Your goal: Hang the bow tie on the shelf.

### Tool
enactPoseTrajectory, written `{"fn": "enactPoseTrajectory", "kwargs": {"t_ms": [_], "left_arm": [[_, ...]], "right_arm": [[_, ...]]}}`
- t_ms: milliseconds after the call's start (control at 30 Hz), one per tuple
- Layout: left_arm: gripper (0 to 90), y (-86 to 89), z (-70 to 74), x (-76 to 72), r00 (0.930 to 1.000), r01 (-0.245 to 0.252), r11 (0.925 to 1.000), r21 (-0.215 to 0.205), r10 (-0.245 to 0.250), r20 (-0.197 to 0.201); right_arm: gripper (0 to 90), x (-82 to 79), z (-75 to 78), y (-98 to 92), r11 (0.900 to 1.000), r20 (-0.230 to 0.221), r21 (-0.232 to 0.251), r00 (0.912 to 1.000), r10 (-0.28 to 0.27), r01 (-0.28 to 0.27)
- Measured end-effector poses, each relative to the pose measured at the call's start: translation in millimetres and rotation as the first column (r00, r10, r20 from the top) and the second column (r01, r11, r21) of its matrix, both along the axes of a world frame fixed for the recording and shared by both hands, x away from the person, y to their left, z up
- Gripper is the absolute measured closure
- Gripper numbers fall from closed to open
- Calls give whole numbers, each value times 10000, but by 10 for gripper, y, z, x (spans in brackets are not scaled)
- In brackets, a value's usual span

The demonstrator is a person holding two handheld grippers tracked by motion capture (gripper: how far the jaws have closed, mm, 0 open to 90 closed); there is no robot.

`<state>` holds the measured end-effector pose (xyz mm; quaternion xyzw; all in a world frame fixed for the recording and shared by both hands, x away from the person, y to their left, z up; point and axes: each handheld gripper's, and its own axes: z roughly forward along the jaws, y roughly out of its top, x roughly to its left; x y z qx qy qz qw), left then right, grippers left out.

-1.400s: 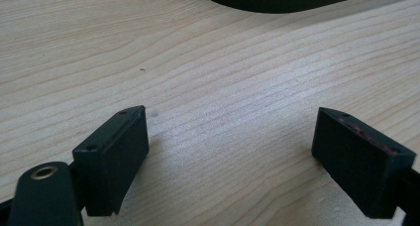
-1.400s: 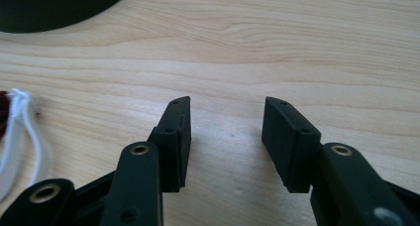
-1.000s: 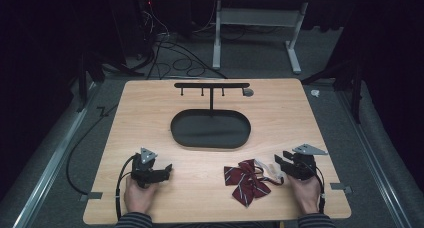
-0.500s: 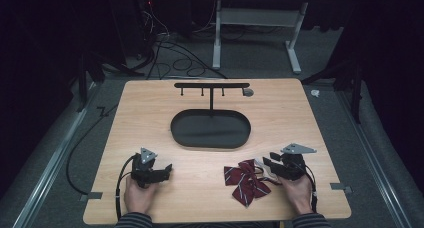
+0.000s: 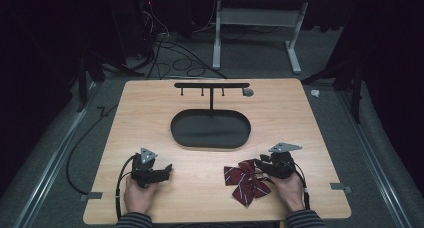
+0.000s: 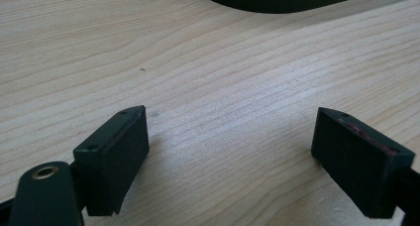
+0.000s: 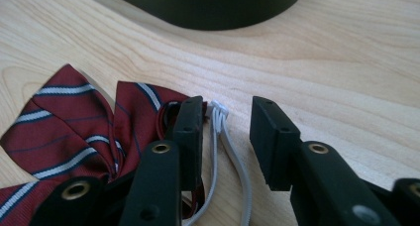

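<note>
Two grippers low on table | bow tie (image 5: 246,180) near front right edge, soft, light, floppy | right gripper (image 7: 227,132) jaws just closing around its grey elastic loop (image 7: 218,118), not yet pinching, best hold there | left gripper (image 6: 230,161) spread, empty.

From above, the wooden desk (image 5: 150,118) is evenly lit from overhead, while the room around it sinks into near black. Shadows are short and soft. The high view is slightly grainy, without glare. In both close views, the nearest claw parts are blurred; the wood grain stays bright and sharp.
</note>
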<state>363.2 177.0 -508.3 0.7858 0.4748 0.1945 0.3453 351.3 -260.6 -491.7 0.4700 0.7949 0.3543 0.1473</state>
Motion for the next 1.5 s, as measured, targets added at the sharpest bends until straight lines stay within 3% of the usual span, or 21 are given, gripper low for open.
{"fn": "enactPoseTrajectory", "kwargs": {"t_ms": [233, 400, 467, 667, 867, 1033, 1500], "left_arm": [[150, 0, 0, 0, 10000, 3, 10000, -1, -3, 0], [150, 0, 0, 0, 10000, 2, 10000, -2, -2, 1], [150, 0, 0, 0, 10000, 1, 10000, -2, -1, 0], [150, 0, 0, 0, 10000, 0, 10000, -3, 0, 1], [150, 0, 0, 0, 10000, 0, 10000, -3, 0, 1], [150, 0, 0, 0, 10000, 1, 10000, -3, -1, 0], [150, 0, 0, 0, 10000, 1, 10000, -4, -1, 1]], "right_arm": [[802, 1, -22, 18, 9989, -55, -476, 10000, 24, -26], [866, -23, -23, 51, 9933, 333, -1144, 9993, 188, -149], [869, -28, -21, 55, 9926, 326, -1201, 9992, 228, -188], [882, -31, -24, 45, 9936, 368, -1097, 9988, 319, -277], [884, -82, 38, 4, 9978, 585, -581, 9977, 357, -323], [883, -129, 207, -20, 9990, 965, -270, 9946, 389, -365], [885, -103, 611, 11, 9971, 1698, -149, 9825, 760, -745]]}}
